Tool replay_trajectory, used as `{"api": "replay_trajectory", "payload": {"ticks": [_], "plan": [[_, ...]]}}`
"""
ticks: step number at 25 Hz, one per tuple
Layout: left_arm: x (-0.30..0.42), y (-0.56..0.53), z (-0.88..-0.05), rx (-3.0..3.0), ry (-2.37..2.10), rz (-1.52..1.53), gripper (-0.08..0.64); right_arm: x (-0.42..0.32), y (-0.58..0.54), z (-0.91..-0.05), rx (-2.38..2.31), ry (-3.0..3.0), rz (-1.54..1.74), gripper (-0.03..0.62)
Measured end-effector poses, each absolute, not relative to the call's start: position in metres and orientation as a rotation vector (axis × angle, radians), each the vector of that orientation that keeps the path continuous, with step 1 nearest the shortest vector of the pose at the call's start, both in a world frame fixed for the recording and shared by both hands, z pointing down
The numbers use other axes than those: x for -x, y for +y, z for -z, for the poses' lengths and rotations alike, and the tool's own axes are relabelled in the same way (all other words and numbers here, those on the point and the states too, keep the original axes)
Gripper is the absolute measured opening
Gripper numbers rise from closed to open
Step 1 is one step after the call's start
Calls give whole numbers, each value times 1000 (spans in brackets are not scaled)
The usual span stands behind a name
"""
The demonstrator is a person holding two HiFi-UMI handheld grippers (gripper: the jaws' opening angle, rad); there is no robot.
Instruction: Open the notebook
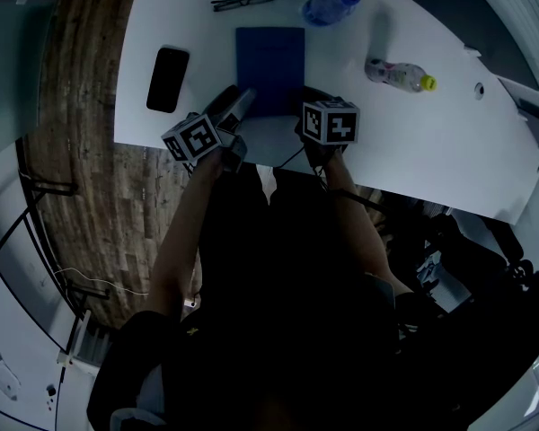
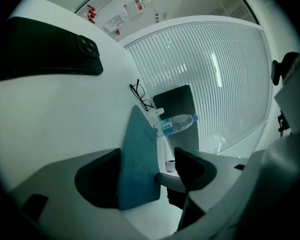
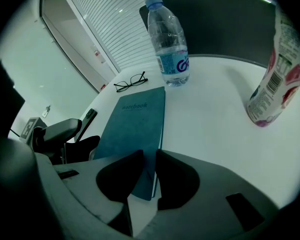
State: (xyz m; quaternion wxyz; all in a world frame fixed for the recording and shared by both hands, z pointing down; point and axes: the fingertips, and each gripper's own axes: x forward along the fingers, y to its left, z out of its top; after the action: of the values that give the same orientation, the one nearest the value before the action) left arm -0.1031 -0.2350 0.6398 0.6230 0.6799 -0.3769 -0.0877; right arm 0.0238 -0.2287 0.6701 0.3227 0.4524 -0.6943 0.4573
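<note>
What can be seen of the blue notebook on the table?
The notebook is thin, with a matte blue-green cover bearing the printed word notebook. It lies closed and flat on the white table. Its near left corner sits between the open fingers of the left gripper; the narrowly parted fingers of the right gripper straddle its near right corner.

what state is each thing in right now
notebook, closed, lying flat
left gripper, open wide by notebook's corner
right gripper, jaws narrowly apart at notebook's edge
phone, face down
glasses, folded, it seems
water bottle, upright, capped
drink bottle, upright, capped
</note>
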Motion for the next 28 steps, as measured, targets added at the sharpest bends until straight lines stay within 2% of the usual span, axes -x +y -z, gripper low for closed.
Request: {"api": "replay_trajectory", "payload": {"ticks": [9,16,24,28], "plan": [[103,-236,-641,-1534,-846,207,321,-22,-234,-655,-1242,-1931,-1252,60],[101,-235,-641,-1543,-833,207,321,-19,-239,-634,-1267,-2033,-1253,49],[99,-234,-641,-1563,-844,180,316,-13,-242,-624,-1216,-1997,-890,48],[101,-236,-642,-1549,-849,203,316,-5,-250,-610,-1216,-2080,-908,43]]}}
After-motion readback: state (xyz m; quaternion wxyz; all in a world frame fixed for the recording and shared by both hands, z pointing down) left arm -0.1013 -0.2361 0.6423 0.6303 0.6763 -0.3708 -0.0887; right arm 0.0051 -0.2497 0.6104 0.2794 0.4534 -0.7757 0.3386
